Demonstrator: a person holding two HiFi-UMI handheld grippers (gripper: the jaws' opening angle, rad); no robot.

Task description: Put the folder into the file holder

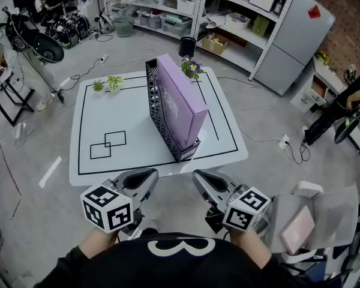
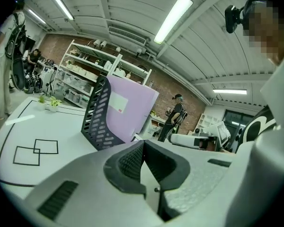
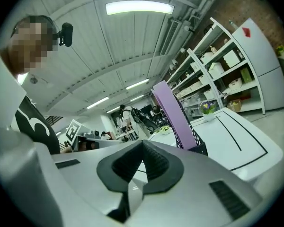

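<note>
A purple folder (image 1: 180, 101) stands upright inside a black mesh file holder (image 1: 162, 125) on the white table (image 1: 102, 113). Both grippers are held off the table's near edge, close to the person's body and well apart from the holder. My left gripper (image 1: 145, 176) is shut with nothing between its jaws, and its own view shows the tips (image 2: 143, 143) meeting in front of the folder (image 2: 128, 110) and holder (image 2: 97, 115). My right gripper (image 1: 204, 177) is also shut and empty; its view has the tips (image 3: 143, 141) together, with the folder (image 3: 173, 110) and holder (image 3: 197, 138) beyond.
Two overlapping black square outlines (image 1: 108, 144) are marked on the table's left part. Small potted plants (image 1: 107, 84) sit at its far left corner and a flower pot (image 1: 191, 68) behind the holder. A chair with a pink item (image 1: 297, 230) stands at the right.
</note>
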